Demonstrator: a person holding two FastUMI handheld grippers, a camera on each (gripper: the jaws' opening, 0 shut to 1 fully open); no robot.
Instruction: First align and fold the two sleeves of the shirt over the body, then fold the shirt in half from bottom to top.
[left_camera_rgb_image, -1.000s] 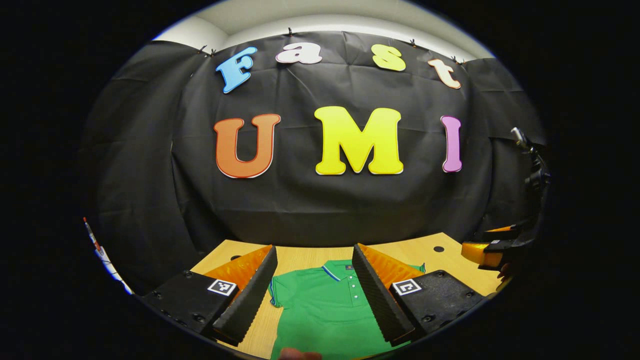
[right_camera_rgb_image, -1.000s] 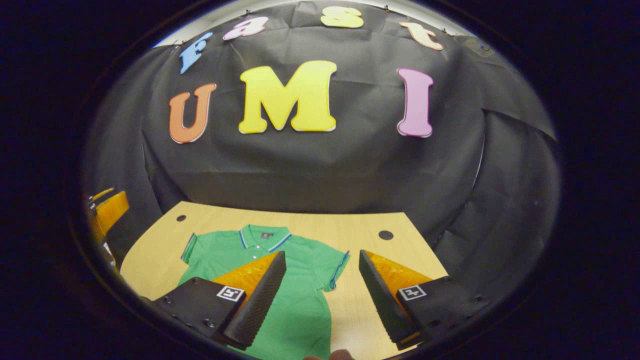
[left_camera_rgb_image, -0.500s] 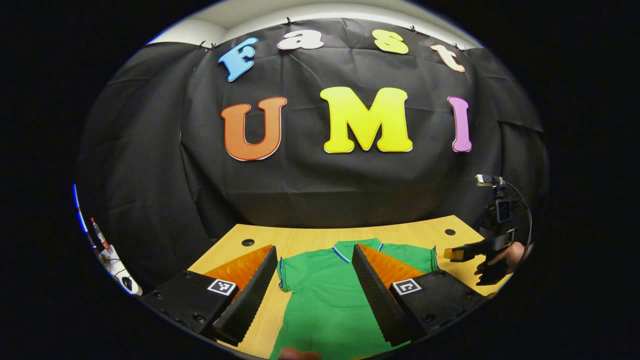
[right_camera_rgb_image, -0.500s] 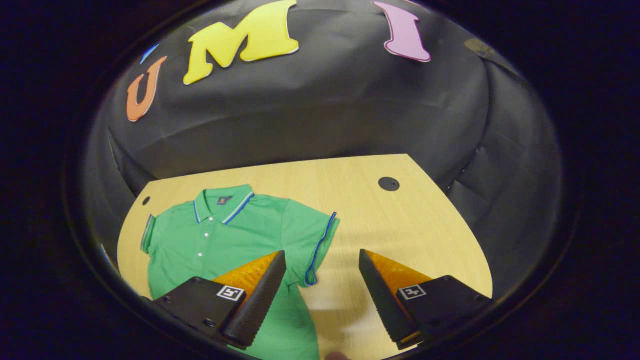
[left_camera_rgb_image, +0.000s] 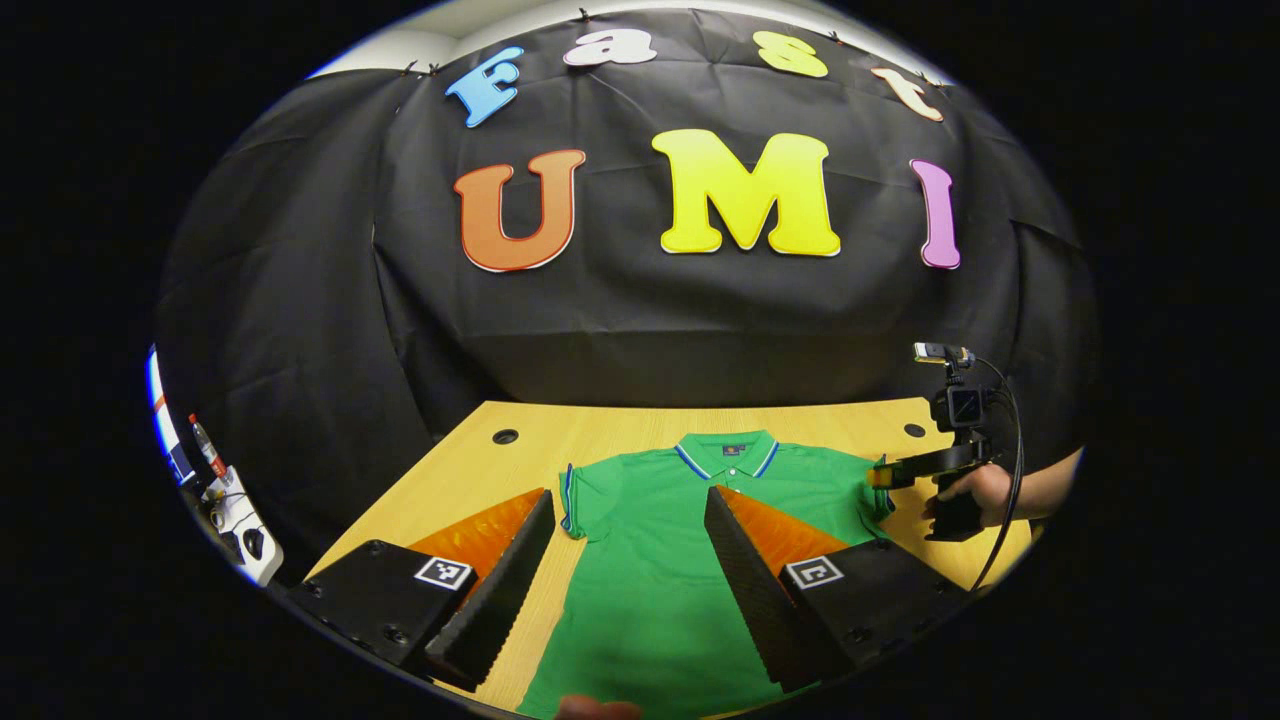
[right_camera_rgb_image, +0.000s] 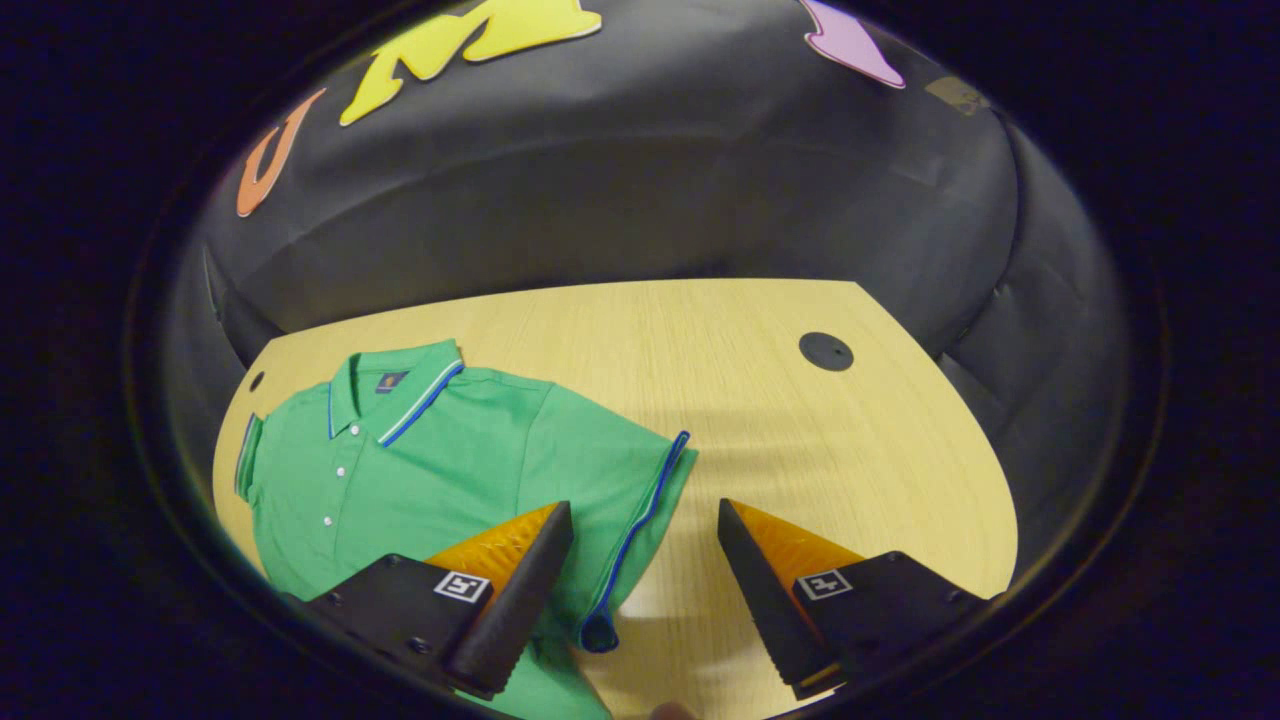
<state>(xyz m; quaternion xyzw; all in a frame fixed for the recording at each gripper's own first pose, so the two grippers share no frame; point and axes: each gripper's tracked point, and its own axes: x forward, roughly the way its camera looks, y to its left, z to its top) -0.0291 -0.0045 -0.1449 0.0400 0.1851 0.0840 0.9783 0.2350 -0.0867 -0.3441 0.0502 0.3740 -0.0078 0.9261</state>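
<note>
So the green polo shirt (left_camera_rgb_image: 660, 560) is lying flat and face up on the wooden desk (left_camera_rgb_image: 470, 480), collar (left_camera_rgb_image: 727, 455) toward the black cloth wall (left_camera_rgb_image: 620, 330), both short sleeves spread out to the sides and not folded over the body; in the left gripper view the left tool (left_camera_rgb_image: 628, 570) hangs above the shirt with its fingers spread wide and nothing between them, one finger over the bare wood next to the sleeve (left_camera_rgb_image: 572, 500) on that side, the other over the chest area; off to the right in that same view you can see the right tool (left_camera_rgb_image: 885, 477) held in a hand (left_camera_rgb_image: 975, 492), its tip right at the edge of the far sleeve, though I can't tell from there if it's touching the fabric; the right gripper view puts the right tool (right_camera_rgb_image: 645, 570) low over the blue-trimmed sleeve cuff (right_camera_rgb_image: 640, 520), fingers wide apart and empty, the cuff edge sitting in the gap between them, one finger over the green sleeve fabric and the other over plain desk; there's a round dark cable hole (right_camera_rgb_image: 826, 351) in the desk top well away from the shirt, and some small clutter (left_camera_rgb_image: 225, 495) off past the desk's left edge that's too small to make out.
</note>
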